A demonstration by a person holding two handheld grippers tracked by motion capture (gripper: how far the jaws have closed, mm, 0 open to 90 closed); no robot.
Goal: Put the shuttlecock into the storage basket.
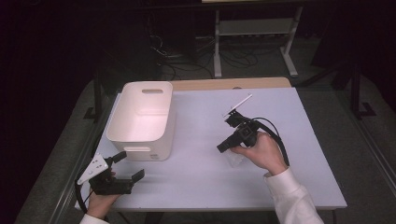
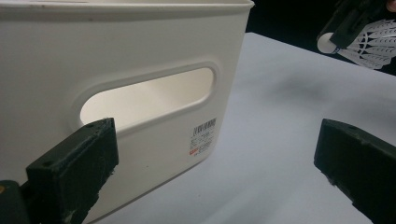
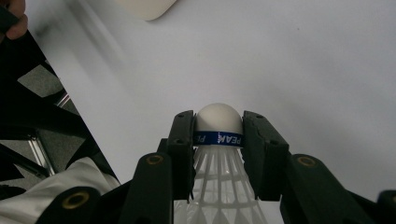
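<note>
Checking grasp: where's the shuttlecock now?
The shuttlecock is clamped at its cork in the right gripper, over the table right of the white bin.

One shuttlecock [image 3: 218,140] is being counted, white with a single blue band around its cork. One white bin [image 1: 142,119] is being counted on the one tabletop [image 1: 261,182], toward its left; two handle cut-outs are being seen in the bin, one in the near wall and one in the far wall, and one label on the near wall. Two tongs are being counted, the left tongs [image 1: 128,165] and the right tongs [image 1: 222,147], each having two black jaws.
</note>
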